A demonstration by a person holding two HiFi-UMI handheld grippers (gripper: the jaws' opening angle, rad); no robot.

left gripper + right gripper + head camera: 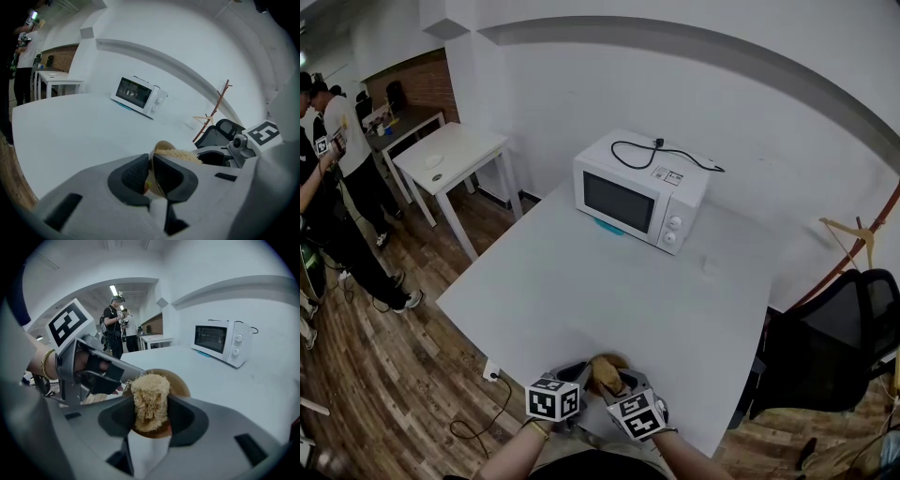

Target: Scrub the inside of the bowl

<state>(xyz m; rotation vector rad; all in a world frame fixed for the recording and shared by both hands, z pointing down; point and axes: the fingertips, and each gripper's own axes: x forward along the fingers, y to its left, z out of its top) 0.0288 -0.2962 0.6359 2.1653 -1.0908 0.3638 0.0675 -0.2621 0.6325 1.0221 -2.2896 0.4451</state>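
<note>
**Entry: bowl pinched by its rim, scrubber in it. What to watch**

Head view: your left gripper (578, 378) and right gripper (616, 382) sit close together, with the bowl (605, 366) between their tips. All of it is close to the near edge of the table (609, 291). Risk, as I judge it: a hard stroke toward you could send the bowl off that edge.

Left gripper view: the jaws stand narrow, clamped on the bowl's thin wall (161, 146), one pad inside and one outside. The scrubber (180, 154) shows just past them, over the rim. This pinch is small. Sideways scrubbing force may pivot the bowl about the pads or work it loose.

Right gripper view: the jaws hold the fibrous scrubber (150, 397) upright, its top standing above the pads, with the bowl directly ahead and below. The left gripper's jaw reaches the rim just beside the scrubber. Wide strokes could knock that jaw. Dragging could also pull the loose fibres out of your grip.
</note>
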